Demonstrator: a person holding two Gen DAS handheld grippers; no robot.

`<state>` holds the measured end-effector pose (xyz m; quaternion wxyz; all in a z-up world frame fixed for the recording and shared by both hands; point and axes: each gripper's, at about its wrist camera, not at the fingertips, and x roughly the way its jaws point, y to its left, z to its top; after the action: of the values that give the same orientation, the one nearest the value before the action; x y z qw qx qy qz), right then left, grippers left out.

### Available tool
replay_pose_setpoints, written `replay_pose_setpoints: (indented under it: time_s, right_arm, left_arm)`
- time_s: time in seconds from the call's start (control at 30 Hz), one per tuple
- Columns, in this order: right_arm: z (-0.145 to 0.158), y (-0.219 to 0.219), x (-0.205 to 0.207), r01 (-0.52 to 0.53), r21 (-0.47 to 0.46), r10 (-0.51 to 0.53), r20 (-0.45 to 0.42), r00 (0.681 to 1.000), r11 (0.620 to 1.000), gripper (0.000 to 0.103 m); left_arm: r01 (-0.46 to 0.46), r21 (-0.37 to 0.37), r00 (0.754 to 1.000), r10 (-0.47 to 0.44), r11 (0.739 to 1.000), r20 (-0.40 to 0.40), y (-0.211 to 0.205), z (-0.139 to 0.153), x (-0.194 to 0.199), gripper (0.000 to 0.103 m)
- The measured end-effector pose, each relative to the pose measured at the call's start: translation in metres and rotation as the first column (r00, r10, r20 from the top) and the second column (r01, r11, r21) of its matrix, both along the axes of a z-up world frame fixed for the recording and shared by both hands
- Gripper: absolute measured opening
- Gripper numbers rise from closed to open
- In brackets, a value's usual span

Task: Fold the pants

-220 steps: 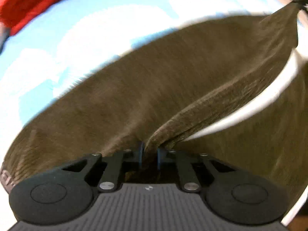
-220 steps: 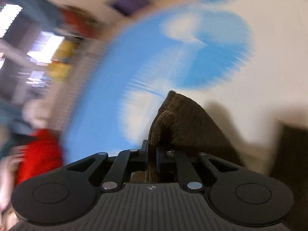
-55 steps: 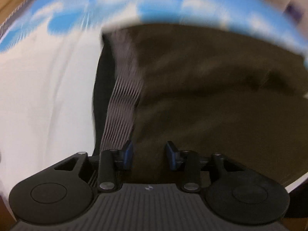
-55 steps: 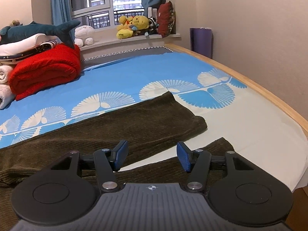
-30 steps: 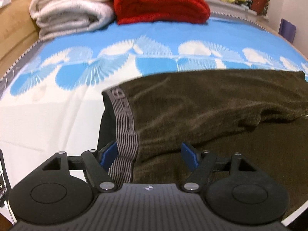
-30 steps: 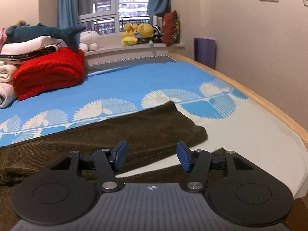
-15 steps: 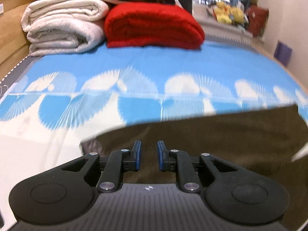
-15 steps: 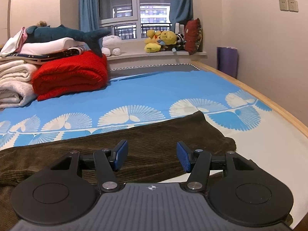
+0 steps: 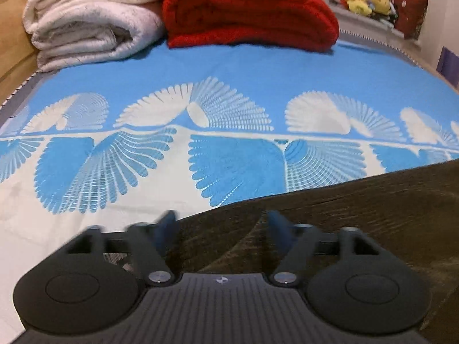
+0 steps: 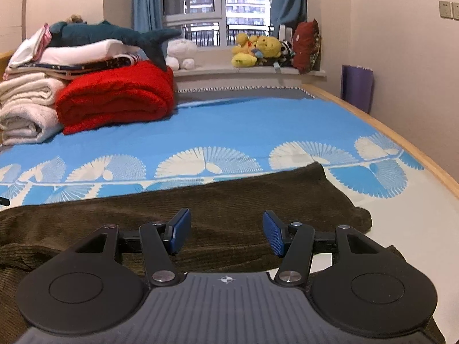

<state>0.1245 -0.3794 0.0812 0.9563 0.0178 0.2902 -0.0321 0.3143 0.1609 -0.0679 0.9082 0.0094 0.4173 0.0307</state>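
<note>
A wide bed (image 10: 258,132) fills both views, covered by a blue and white sheet with fan patterns. Folded blankets, one red (image 10: 117,97) and one cream (image 9: 89,20), are stacked at its far end, with soft toys (image 10: 258,48) on the window sill behind. Across the near part of the bed lie the dark brown corduroy pants (image 10: 229,200), stretched lengthways from side to side, so their long axis runs crosswise to the way both grippers point. In the right wrist view one leg ends at a hem off to the right, and a second layer of the same cloth shows closer in, under the tool. The right gripper (image 10: 226,233) sits over the near edge of that leg with its blue-padded fingers (image 10: 180,230) spread apart, nothing between them, the cloth lying just beyond and below the tips. The left gripper (image 9: 221,229) is over the other end of the pants, where the brown cloth's far edge slants away to the right; its jaws are opening, blurred by motion, and no cloth is pinched between them. Both hands appear about equally near the cloth; the next grasp probably calls for a reach forward and down.
</note>
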Motion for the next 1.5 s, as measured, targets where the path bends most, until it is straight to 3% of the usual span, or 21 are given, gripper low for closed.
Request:
replay_pose_setpoints:
  time_s: [0.17, 0.3, 0.4, 0.47, 0.53, 0.57, 0.63, 0.73, 0.9, 1.17, 1.2, 1.3, 1.4, 1.5]
  right_arm:
    - [-0.006, 0.002, 0.008, 0.018, -0.015, -0.019, -0.038, 0.999, 1.000, 0.058]
    - [-0.010, 0.002, 0.009, 0.026, -0.031, -0.028, -0.059, 0.998, 0.999, 0.058]
    - [-0.011, -0.002, 0.009, 0.038, -0.037, -0.040, -0.069, 0.997, 0.999, 0.058]
    - [-0.012, -0.003, 0.009, 0.046, -0.042, -0.049, -0.074, 0.996, 0.998, 0.058]
    - [-0.013, -0.006, 0.009, 0.052, -0.047, -0.055, -0.075, 0.996, 0.998, 0.058]
    - [-0.013, -0.007, 0.009, 0.055, -0.048, -0.059, -0.076, 0.995, 0.997, 0.058]
    - [-0.013, -0.009, 0.008, 0.064, -0.048, -0.068, -0.077, 0.995, 0.997, 0.058]
    - [-0.012, -0.011, 0.008, 0.077, -0.048, -0.081, -0.079, 0.994, 0.996, 0.058]
    - [-0.009, -0.011, 0.005, 0.080, -0.064, -0.085, -0.071, 0.994, 0.995, 0.058]
    - [0.002, -0.017, -0.004, 0.116, -0.061, -0.120, -0.051, 0.991, 0.991, 0.057]
    - [0.003, -0.017, -0.007, 0.118, -0.062, -0.122, -0.048, 0.991, 0.991, 0.056]
    - [0.004, -0.021, -0.015, 0.125, -0.049, -0.128, -0.041, 0.991, 0.991, 0.053]
    - [0.003, -0.026, -0.023, 0.143, -0.027, -0.144, -0.030, 0.989, 0.989, 0.049]
    - [0.003, -0.031, -0.029, 0.160, -0.003, -0.160, -0.034, 0.987, 0.987, 0.049]
  left_arm:
    - [0.079, 0.043, 0.996, -0.077, 0.996, -0.053, -0.002, -0.023, 0.021, 0.087]
    - [0.132, 0.026, 0.983, -0.128, 0.991, -0.132, -0.003, -0.043, 0.033, 0.089]
    - [0.129, -0.017, 0.981, -0.130, 0.991, -0.143, 0.000, -0.049, 0.039, 0.088]
    - [0.157, -0.024, 0.977, -0.159, 0.987, -0.142, -0.004, -0.047, 0.040, 0.077]
    - [0.208, -0.026, 0.969, -0.210, 0.978, -0.129, -0.011, -0.042, 0.038, 0.050]
    - [0.228, -0.017, 0.965, -0.228, 0.974, -0.127, -0.014, -0.041, 0.036, 0.044]
    - [0.260, 0.008, 0.959, -0.258, 0.965, -0.122, -0.020, -0.039, 0.034, 0.022]
    - [0.272, 0.030, 0.957, -0.267, 0.962, -0.117, -0.023, -0.035, 0.030, 0.016]
    - [0.275, 0.059, 0.959, -0.270, 0.960, -0.085, -0.028, -0.016, 0.018, 0.014]
    - [0.307, 0.151, 0.951, -0.307, 0.940, -0.026, -0.055, 0.044, -0.044, 0.012]
    - [0.319, 0.165, 0.947, -0.320, 0.933, -0.019, -0.059, 0.052, -0.059, 0.000]
    - [0.310, 0.225, 0.947, -0.320, 0.924, 0.011, -0.068, 0.073, -0.110, 0.000]
    - [0.297, 0.169, 0.951, -0.306, 0.940, 0.031, -0.067, 0.081, -0.162, 0.000]
    - [0.295, 0.105, 0.953, -0.301, 0.950, 0.046, -0.068, 0.072, -0.200, 0.000]
